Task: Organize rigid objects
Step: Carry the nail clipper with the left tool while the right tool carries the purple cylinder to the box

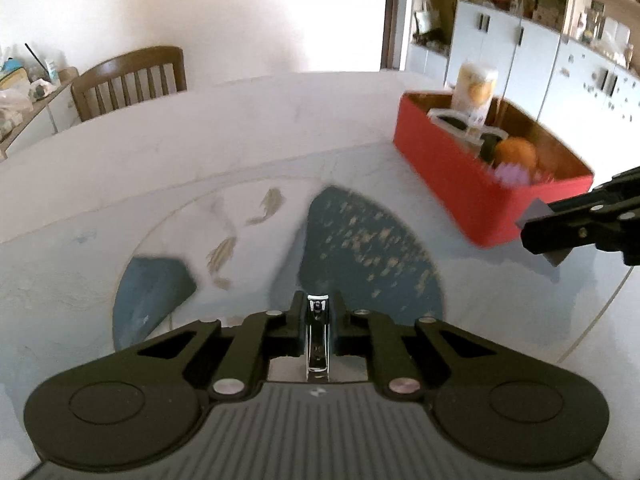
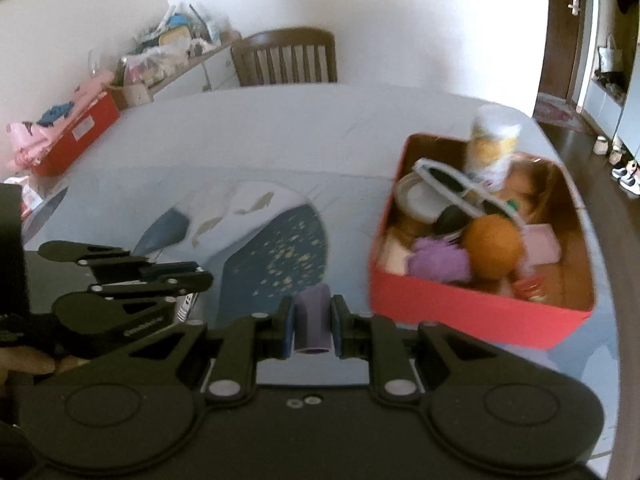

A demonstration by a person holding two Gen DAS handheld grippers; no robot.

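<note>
My left gripper (image 1: 318, 308) is shut on a shiny metal nail clipper (image 1: 318, 332), held above the table's blue and white pattern. It also shows in the right wrist view (image 2: 196, 280) at the left. My right gripper (image 2: 312, 320) is shut on a small purple-grey block (image 2: 313, 320), left of and in front of the red box (image 2: 460, 312). In the left wrist view the right gripper (image 1: 536, 232) holds the grey block (image 1: 538, 210) by the red box's (image 1: 460, 184) near corner. The box holds a can (image 2: 494, 144), white sunglasses (image 2: 452, 186), an orange ball (image 2: 494, 246) and a purple item (image 2: 438, 262).
A wooden chair (image 2: 284, 58) stands at the table's far side. A second red box (image 2: 80, 136) with pink items sits at the far left edge. A cluttered sideboard (image 2: 168, 52) lies behind it. Cabinets (image 1: 520, 52) stand beyond the box.
</note>
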